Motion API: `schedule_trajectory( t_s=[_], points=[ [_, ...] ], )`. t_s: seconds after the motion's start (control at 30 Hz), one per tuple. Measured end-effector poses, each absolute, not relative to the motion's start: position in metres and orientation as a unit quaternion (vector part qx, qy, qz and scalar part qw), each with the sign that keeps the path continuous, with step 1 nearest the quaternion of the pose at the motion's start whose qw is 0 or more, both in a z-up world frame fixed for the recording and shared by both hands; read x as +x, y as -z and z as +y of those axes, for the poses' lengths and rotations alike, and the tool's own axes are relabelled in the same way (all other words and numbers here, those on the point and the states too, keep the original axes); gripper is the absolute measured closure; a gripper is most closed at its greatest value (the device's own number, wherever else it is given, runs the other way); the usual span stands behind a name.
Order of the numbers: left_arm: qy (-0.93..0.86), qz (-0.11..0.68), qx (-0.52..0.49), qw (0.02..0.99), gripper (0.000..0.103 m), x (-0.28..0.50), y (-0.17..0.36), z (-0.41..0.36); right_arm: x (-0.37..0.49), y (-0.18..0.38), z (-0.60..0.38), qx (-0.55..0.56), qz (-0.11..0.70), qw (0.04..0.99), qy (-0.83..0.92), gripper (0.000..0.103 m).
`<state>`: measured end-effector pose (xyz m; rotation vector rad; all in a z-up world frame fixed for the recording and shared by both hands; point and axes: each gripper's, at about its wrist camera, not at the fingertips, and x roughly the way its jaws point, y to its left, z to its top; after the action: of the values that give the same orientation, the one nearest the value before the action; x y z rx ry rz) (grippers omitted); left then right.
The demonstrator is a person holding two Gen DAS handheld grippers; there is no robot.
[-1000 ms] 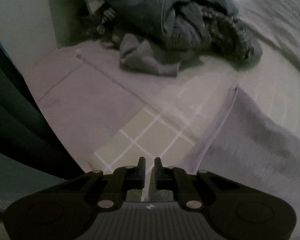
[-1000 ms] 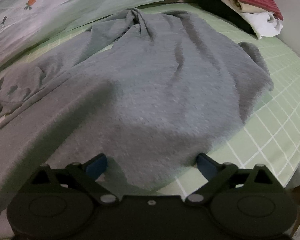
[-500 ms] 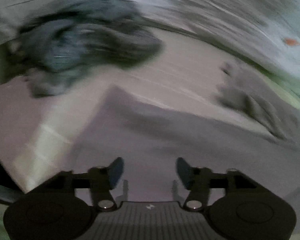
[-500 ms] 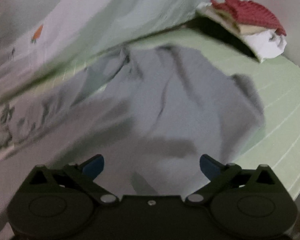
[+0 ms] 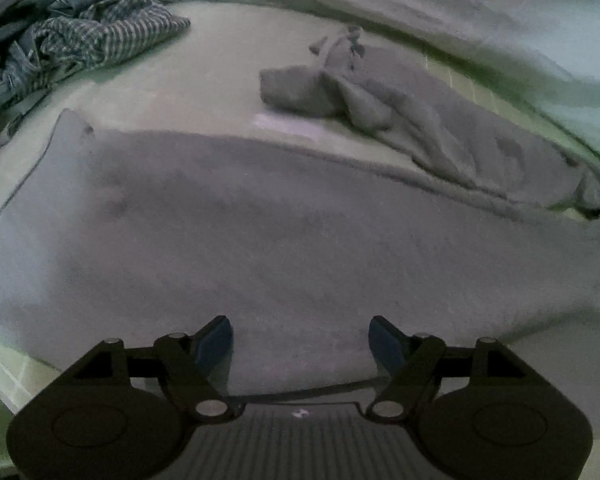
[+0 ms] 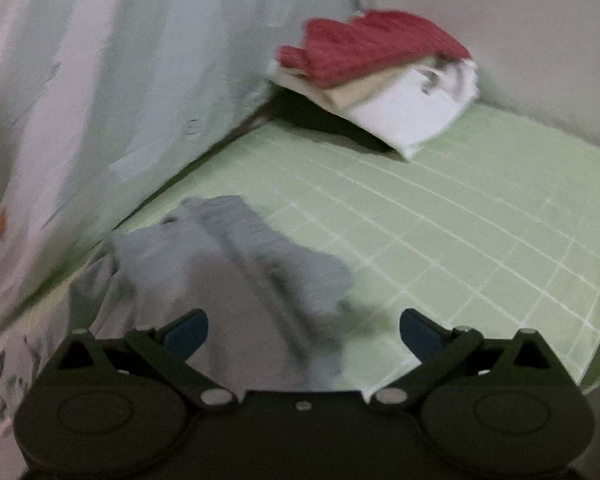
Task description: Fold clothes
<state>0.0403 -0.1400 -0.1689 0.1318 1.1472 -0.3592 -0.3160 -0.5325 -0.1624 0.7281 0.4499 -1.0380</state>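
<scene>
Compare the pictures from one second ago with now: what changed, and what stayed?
The left gripper, nearly shut over the green checked sheet, has just been opening above the spread grey fleece garment, pinching nothing. The right gripper swung towards the folded red-topped clothes stack. It stays open.

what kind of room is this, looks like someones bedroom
Most likely a bedroom: the clothes lie on a bed with a green checked sheet, a carrot-print quilt is bunched along one side, and a folded stack of clothes sits in the corner by the wall.
</scene>
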Motion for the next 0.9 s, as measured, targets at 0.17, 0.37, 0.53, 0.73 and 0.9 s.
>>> schedule_trajectory(
  t_s=[0.17, 0.37, 0.53, 0.73, 0.9],
  points=[
    [0.152, 0.547, 0.069, 0.821, 0.022, 0.034, 0.169, -0.150, -0.319, 0.177, -0.572, 0.406, 0.204, 0.764, 0.459, 0.001],
    [0.126, 0.562, 0.066, 0.815, 0.017, 0.038, 0.171, -0.158, -0.316, 0.200, -0.606, 0.522, 0.150, 0.728, 0.418, 0.008],
    [0.113, 0.575, 0.091, 0.805, 0.011, 0.041, 0.176, -0.171, -0.302, 0.200, -0.619, 0.501, 0.173, 0.727, 0.437, 0.013],
    [0.098, 0.588, 0.085, 0.799, 0.001, 0.047, 0.181, -0.174, -0.280, 0.197, -0.627, 0.413, 0.240, 0.753, 0.452, 0.059],
    [0.097, 0.590, 0.084, 0.797, 0.000, 0.051, 0.182, -0.174, -0.277, 0.175, -0.619, 0.279, 0.259, 0.791, 0.479, 0.092]
  ],
)
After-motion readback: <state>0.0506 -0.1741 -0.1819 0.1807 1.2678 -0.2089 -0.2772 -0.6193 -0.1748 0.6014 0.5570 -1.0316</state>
